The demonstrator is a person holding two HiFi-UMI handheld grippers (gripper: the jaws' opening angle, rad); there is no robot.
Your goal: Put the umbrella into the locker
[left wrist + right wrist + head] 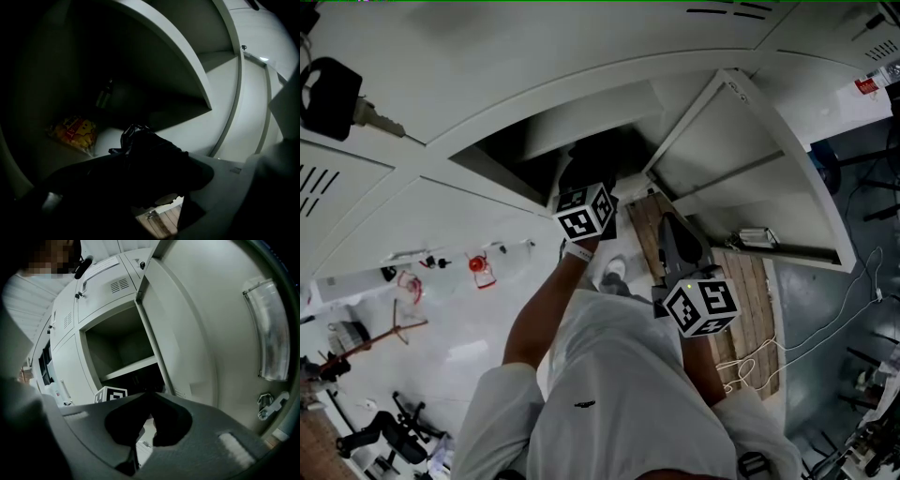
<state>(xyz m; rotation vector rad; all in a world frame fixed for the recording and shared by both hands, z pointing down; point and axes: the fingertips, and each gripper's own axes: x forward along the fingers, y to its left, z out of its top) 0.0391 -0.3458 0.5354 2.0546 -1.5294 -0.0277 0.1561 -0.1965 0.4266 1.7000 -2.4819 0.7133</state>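
Note:
The black folded umbrella (147, 152) lies between the jaws of my left gripper (154, 164), which is shut on it, its crumpled fabric sticking out ahead. In the head view the left gripper (584, 178) reaches into the dark lower compartment of the open locker (534, 150), and the umbrella is hidden there. My right gripper (667, 223) hangs outside beside the open locker door (750, 178). In its own view the right gripper (149, 401) is shut on nothing, looking at the locker's opening (122, 348).
A yellow snack bag (72, 133) and a dark bottle-like thing (104, 93) sit at the compartment's back. A shelf (129, 369) splits the locker. A key (333, 94) hangs in a neighbouring door. A wooden pallet (750, 300) with a white cable (759, 361) lies below the door.

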